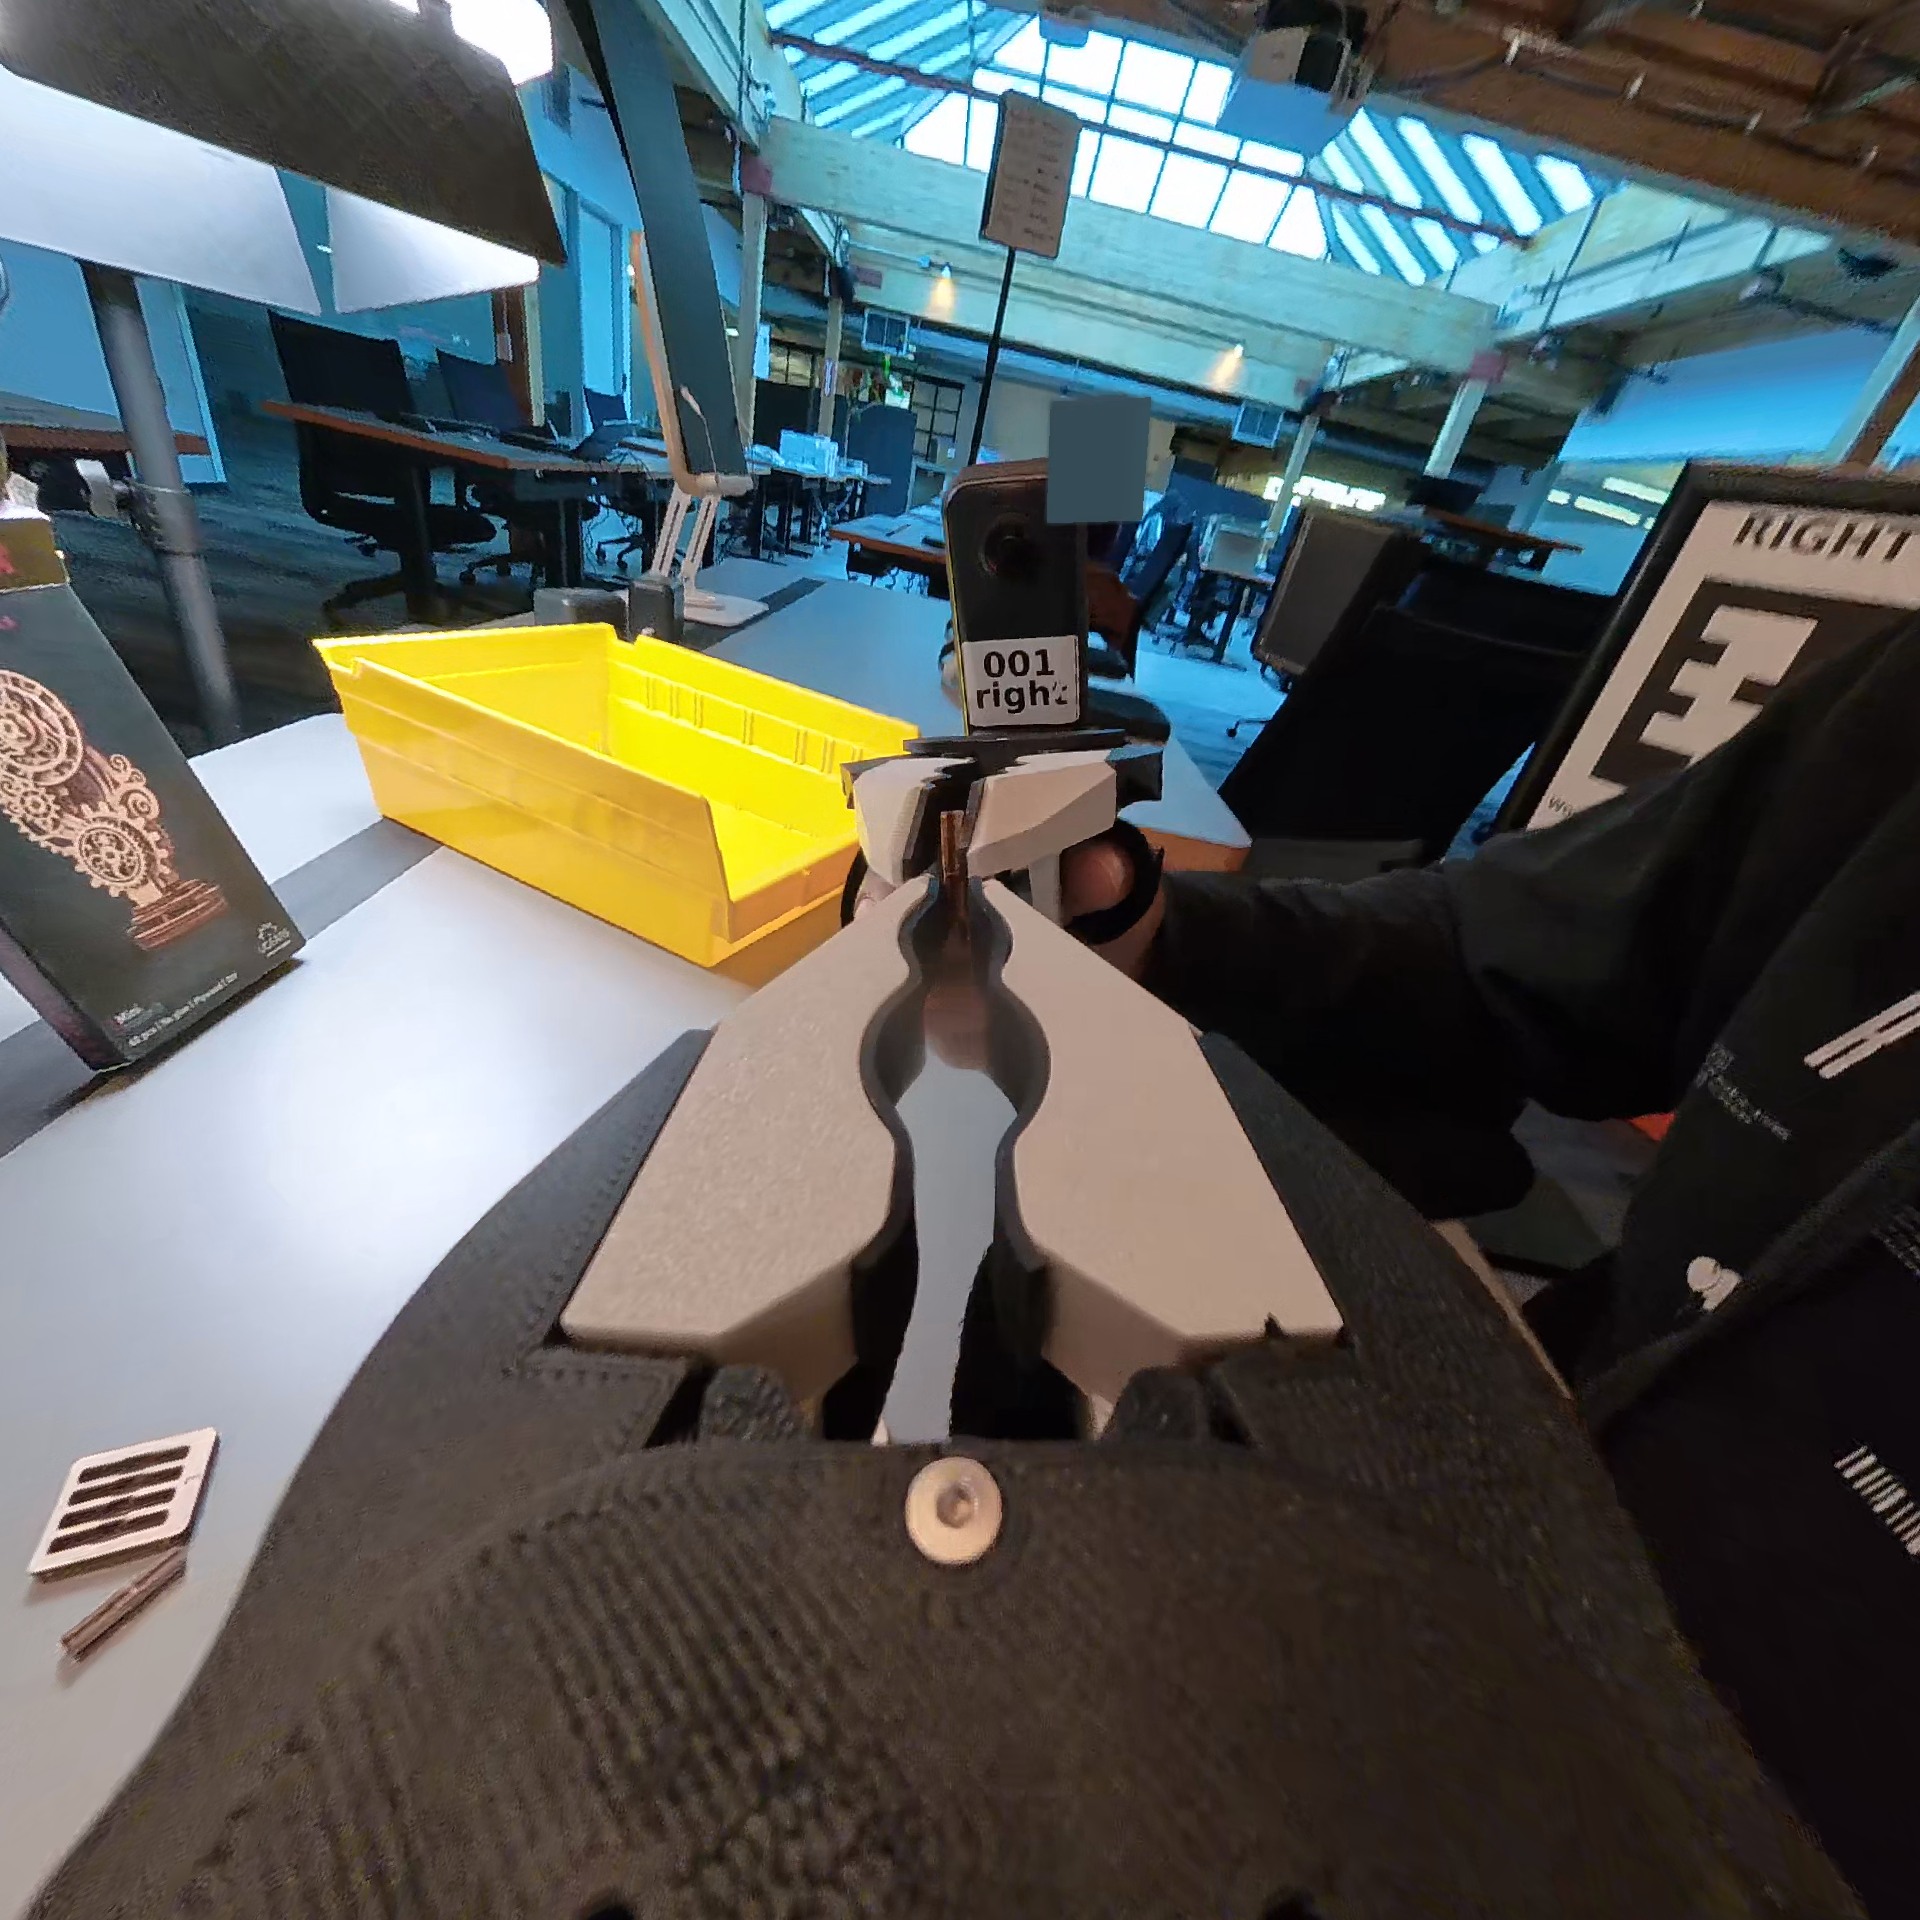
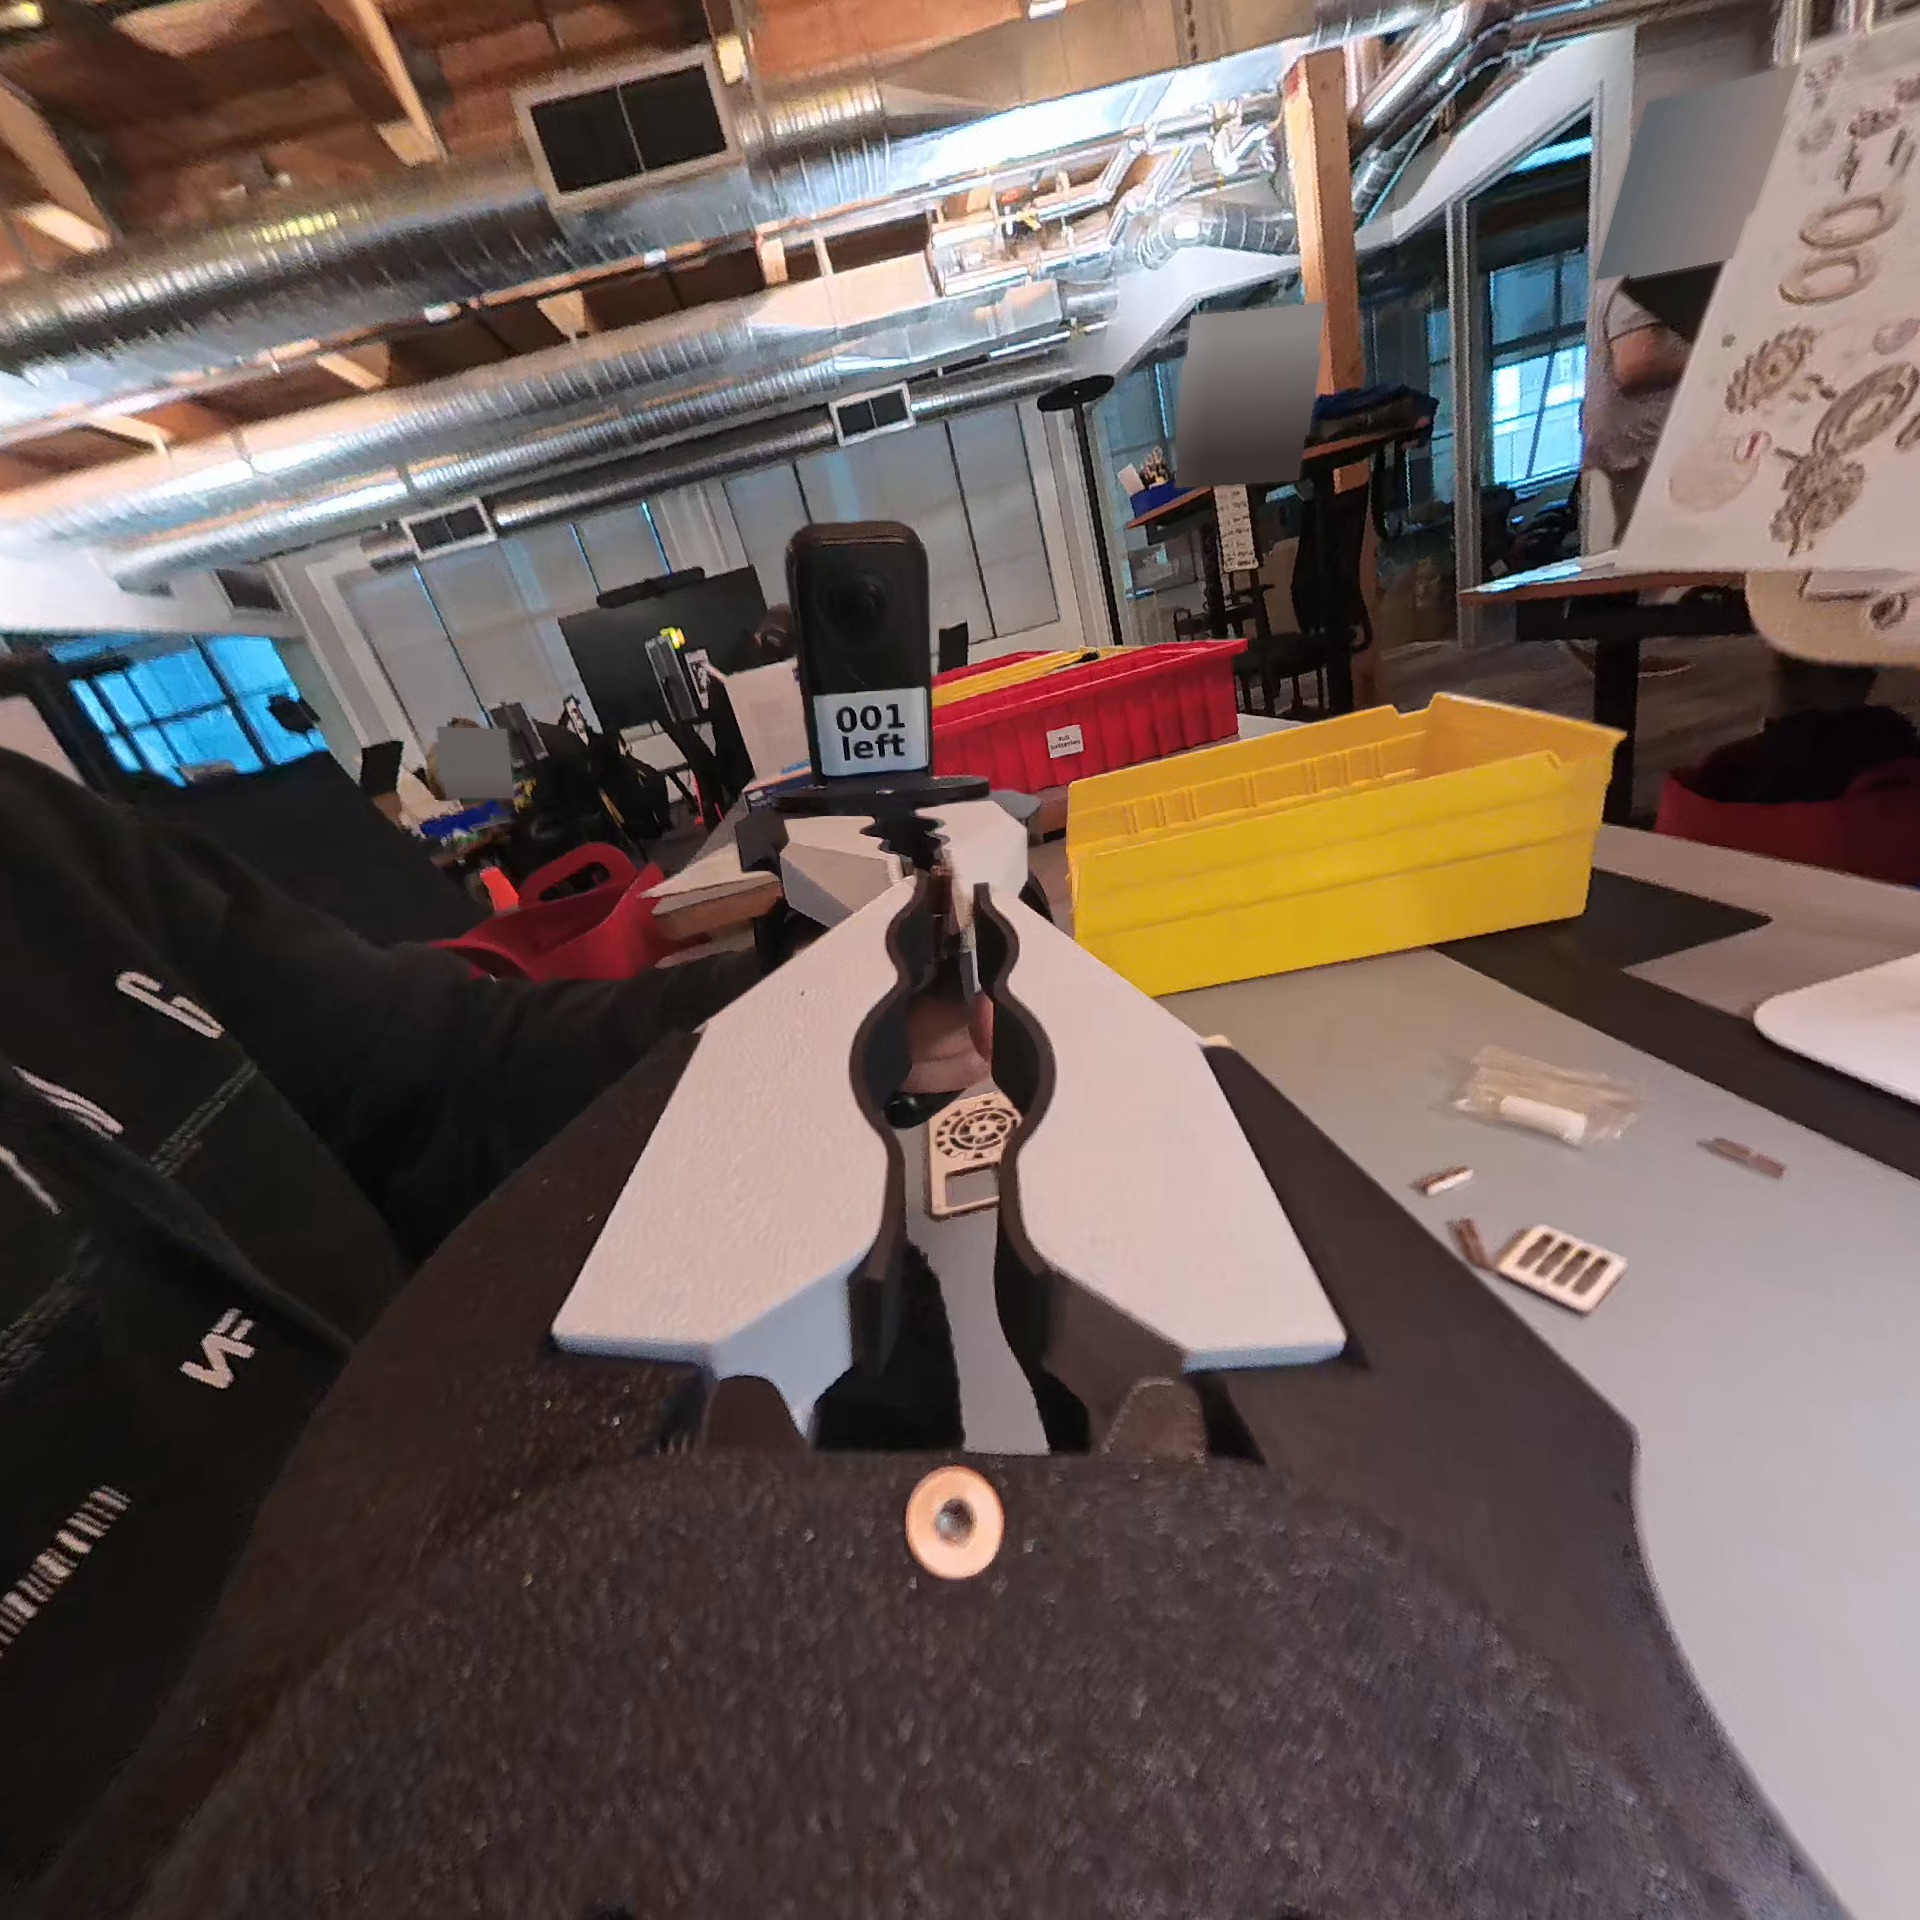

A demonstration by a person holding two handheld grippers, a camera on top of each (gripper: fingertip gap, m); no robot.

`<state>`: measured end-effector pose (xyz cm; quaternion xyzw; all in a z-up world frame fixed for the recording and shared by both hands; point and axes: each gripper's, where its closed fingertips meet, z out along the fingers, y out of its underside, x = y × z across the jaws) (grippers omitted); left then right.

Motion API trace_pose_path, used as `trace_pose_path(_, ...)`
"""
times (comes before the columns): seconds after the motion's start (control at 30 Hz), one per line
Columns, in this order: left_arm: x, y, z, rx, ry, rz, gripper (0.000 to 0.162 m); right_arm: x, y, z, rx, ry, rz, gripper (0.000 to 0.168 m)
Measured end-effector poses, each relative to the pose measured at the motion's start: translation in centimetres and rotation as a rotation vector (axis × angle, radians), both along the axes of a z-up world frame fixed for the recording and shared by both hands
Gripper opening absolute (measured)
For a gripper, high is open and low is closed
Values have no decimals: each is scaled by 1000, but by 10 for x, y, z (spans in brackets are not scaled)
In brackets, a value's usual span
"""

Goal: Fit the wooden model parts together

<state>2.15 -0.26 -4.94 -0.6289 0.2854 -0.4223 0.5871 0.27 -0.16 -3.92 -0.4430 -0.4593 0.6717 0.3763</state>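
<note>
While you're holding both grippers nose to nose above table (image 2: 1714, 1455), tips almost touching, you're lining up small wooden piece (image 1: 953, 868) for mating. Left gripper (image 1: 957, 902) pinching it near tip, right gripper (image 2: 951, 904) clamping on thin brown wooden part (image 2: 940, 902) too, so both closed on wood. Keeping them raised is giving you clear sightline, I reckon. Round fretwork part (image 2: 971, 1153) lying on table below, slotted plate (image 2: 1562, 1264) and sticks (image 2: 1442, 1179) waiting off to side near yellow bin (image 2: 1340, 862).
</note>
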Motion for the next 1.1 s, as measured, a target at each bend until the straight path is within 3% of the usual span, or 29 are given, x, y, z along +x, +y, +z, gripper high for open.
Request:
trace_pose_path(0.23,-14,-7,28,-41,-202,0,2,-14,-13,23,112,-112,128,1)
trace_pose_path(0.33,-15,-13,19,-53,-237,-4,1,-15,-20,11,139,-151,213,1)
trace_pose_path(0.5,-20,-12,-14,-104,-281,-19,2,-20,-17,-23,153,-212,195,0)
trace_pose_path(0.77,-34,5,-40,-51,-131,138,8,-29,2,-37,89,-198,87,0)
trace_pose_path(1.1,-46,18,-43,134,112,425,16,-36,21,-34,-110,-123,9,0)
